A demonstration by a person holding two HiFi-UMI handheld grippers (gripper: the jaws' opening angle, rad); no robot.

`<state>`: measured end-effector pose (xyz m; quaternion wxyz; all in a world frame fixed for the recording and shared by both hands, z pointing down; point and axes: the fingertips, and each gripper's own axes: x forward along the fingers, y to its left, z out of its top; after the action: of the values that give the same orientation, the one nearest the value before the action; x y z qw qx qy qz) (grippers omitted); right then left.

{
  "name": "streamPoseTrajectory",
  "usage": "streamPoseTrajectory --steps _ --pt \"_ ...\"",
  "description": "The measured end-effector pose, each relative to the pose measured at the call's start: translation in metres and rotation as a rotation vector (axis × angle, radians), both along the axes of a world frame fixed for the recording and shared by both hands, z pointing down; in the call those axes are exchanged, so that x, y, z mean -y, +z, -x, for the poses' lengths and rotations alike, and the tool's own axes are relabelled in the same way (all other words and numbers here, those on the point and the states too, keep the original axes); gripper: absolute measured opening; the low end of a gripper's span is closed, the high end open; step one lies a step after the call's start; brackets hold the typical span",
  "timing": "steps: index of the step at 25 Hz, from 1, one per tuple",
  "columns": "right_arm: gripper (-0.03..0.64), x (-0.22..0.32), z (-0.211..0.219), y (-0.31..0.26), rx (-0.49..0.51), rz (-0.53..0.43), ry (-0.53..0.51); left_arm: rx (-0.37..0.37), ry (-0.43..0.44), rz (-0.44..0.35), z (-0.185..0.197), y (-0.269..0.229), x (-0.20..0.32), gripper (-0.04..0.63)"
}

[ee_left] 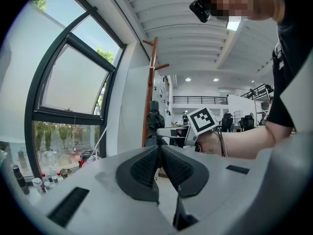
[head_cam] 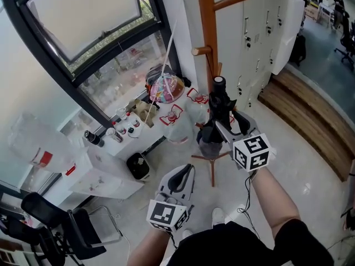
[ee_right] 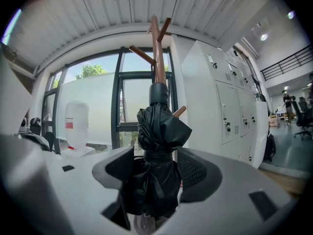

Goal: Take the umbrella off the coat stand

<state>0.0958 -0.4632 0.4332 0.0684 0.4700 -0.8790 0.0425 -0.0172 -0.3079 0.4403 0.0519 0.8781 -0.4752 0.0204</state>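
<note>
A folded black umbrella (head_cam: 217, 111) hangs upright against the wooden coat stand (head_cam: 207, 32), its round top cap uppermost. My right gripper (head_cam: 218, 129) reaches level to it from the front. In the right gripper view the umbrella (ee_right: 157, 146) fills the gap between the wide-spread jaws of the right gripper (ee_right: 155, 171), with the strap band level with the pads and fabric brushing the left pad; I see no squeeze. The stand's pegs (ee_right: 157, 58) rise behind. My left gripper (head_cam: 183, 176) hangs lower and nearer me, its pads (ee_left: 146, 164) pressed together on nothing.
White lockers (head_cam: 260, 32) stand right of the stand, with a wooden step (head_cam: 310, 126) along their foot. Left of it a low white counter (head_cam: 105, 176) under the window carries bottles and a colourful round object (head_cam: 166, 87). A black bin (head_cam: 137, 165) and a black chair (head_cam: 61, 220) stand nearby.
</note>
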Motion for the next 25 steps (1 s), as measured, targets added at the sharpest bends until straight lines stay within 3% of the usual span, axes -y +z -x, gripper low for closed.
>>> streamPoseTrajectory --steps 8,16,19,25 --pt "0.350 0.020 0.016 0.003 -0.059 -0.019 0.015 0.000 -0.020 0.014 0.003 0.005 0.006 0.031" --pt "0.351 0.034 0.018 0.008 -0.190 -0.097 0.149 -0.009 -0.035 0.031 0.007 0.012 0.008 0.031" --pt "0.351 0.038 0.017 0.010 -0.161 -0.103 0.192 -0.012 -0.040 0.034 0.009 0.014 0.010 0.031" --pt "0.348 0.046 0.017 0.023 0.020 0.035 0.224 -0.018 -0.042 0.039 0.012 0.012 0.011 0.031"
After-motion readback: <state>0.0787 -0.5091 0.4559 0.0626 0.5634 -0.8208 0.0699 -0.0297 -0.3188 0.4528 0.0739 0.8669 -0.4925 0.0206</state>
